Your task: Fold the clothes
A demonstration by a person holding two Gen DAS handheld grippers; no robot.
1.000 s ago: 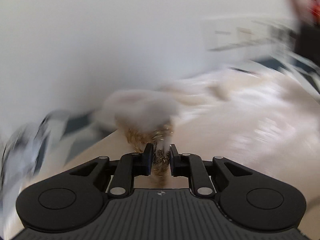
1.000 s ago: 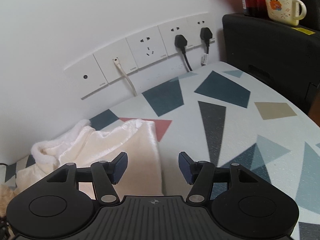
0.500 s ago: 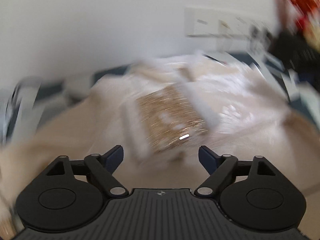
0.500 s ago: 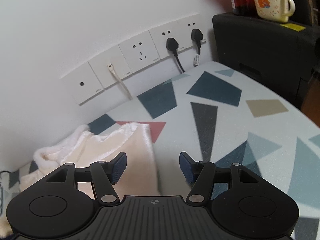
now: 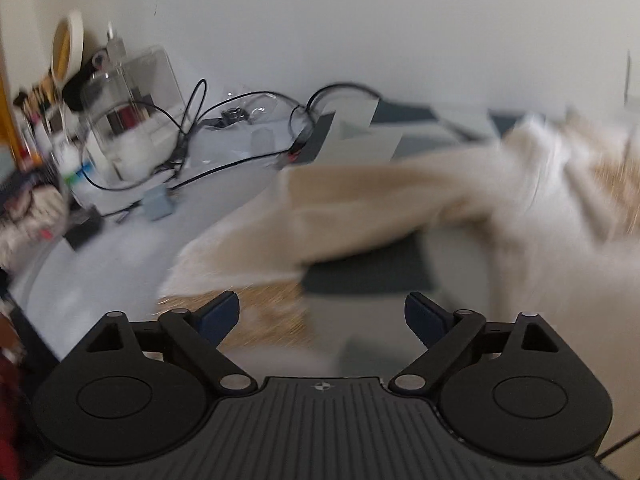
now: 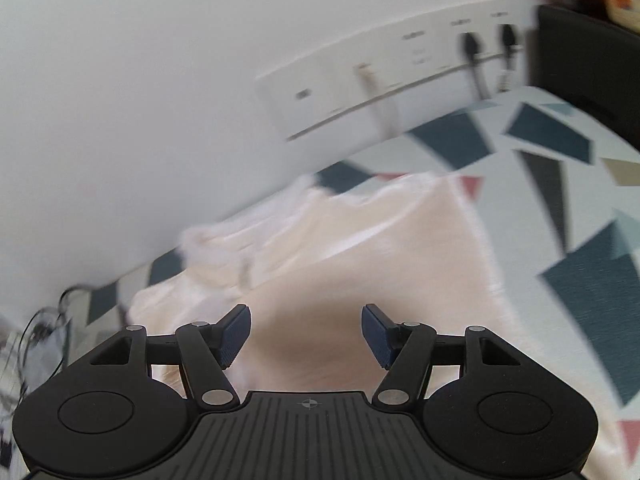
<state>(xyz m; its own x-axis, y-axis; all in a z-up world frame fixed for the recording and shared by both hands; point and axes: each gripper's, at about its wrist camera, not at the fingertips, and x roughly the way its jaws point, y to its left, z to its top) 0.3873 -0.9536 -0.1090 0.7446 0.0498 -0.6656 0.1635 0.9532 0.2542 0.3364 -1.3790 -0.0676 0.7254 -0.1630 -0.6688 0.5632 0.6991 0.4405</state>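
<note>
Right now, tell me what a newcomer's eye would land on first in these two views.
The cream garment comes first, spread over the patterned tabletop and filling the middle of both views. Next come the left gripper and the right gripper, both over the cloth with jaws open and nothing between them; the left jaws have just been opening. Last, a tangle of black cables lies at the table's far left end.

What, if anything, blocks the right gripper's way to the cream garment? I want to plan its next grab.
Nothing visible does. The right gripper stands open directly over the cream garment, with only fabric showing between and ahead of its fingers. The frame is blurred, so small items could go unseen.
</note>
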